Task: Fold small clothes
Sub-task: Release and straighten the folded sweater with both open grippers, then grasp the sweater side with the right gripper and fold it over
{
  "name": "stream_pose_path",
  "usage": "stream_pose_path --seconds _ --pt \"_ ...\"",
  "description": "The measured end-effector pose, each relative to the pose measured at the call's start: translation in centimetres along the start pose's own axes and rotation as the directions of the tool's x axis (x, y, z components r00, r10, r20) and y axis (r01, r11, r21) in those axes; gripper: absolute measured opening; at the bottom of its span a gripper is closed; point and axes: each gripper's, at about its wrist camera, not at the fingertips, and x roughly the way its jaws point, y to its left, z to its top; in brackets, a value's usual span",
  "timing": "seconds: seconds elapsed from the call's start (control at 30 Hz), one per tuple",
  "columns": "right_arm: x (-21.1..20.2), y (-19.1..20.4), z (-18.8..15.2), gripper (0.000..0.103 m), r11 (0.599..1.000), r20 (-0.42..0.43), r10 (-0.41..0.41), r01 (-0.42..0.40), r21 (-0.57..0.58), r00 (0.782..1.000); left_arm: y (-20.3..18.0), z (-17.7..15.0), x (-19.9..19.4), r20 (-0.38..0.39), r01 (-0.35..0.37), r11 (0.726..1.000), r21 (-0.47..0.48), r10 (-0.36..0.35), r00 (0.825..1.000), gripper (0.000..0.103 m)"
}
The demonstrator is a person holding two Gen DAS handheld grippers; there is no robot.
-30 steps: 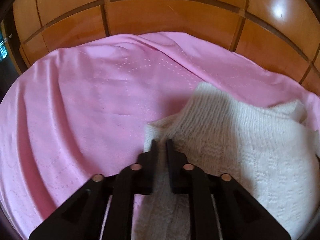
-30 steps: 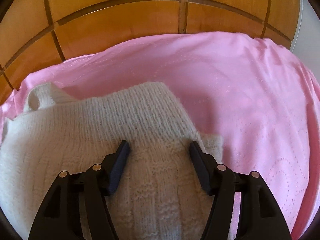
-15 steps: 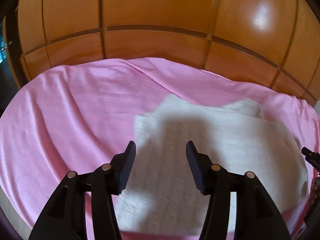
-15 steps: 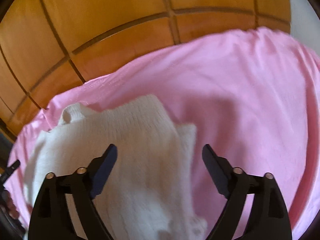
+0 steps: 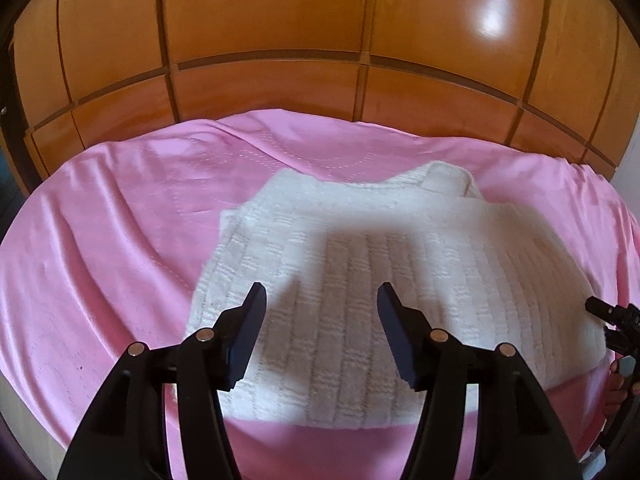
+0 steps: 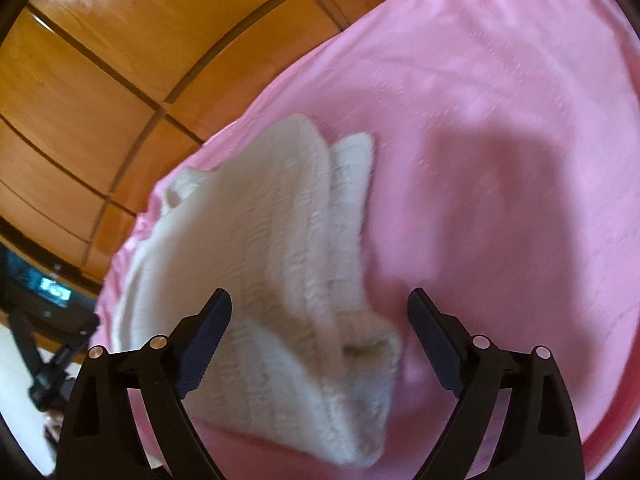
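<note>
Both hand-held grippers had let go and pulled back within the last second: the left hand-held gripper, which had been pinched shut on the edge of the white knitted sweater, now hung above it with its jaws spread wide and nothing between them, and the right hand-held gripper, already spread a second before, had swung off to the sweater's right side, released and empty as well. Beneath them the sweater lay in a compact folded bundle on the pink sheet of the bed, its stacked layers showing at the right edge in the right wrist view, which was blurred by motion. Behind the bed stood the wooden panelled wardrobe. Judging by the doubled layers and the free jaws, this fold looked finished, and the bundle seemed ready for a further fold or for setting aside.
</note>
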Motion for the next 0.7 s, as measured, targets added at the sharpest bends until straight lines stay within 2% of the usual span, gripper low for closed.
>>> stream_pose_path --seconds 0.33,0.4,0.53,0.57,0.7 --pt "0.7 0.2 -0.4 0.089 0.997 -0.001 0.075 -0.075 0.029 0.997 -2.2 -0.5 0.3 -0.021 0.019 0.998 0.056 -0.017 1.0 0.059" --pt "0.7 0.1 -0.3 0.084 0.996 -0.006 0.087 -0.087 0.03 0.996 -2.6 -0.5 0.5 -0.026 0.02 0.998 0.064 -0.018 0.999 0.06" --pt "0.6 -0.1 -0.4 0.082 0.995 -0.015 0.097 -0.096 0.024 0.995 -3.3 -0.7 1.2 -0.043 0.023 0.996 0.085 -0.02 0.999 0.06" --pt "0.7 0.0 -0.4 0.081 0.995 -0.017 0.096 -0.096 0.022 0.995 -3.5 -0.7 1.5 -0.052 0.027 0.996 0.088 -0.023 0.998 0.06" --pt "1.1 0.1 -0.3 0.061 0.996 -0.038 0.088 -0.088 0.023 0.995 -3.8 -1.1 2.8 -0.089 0.04 0.995 0.091 -0.032 0.996 0.06"
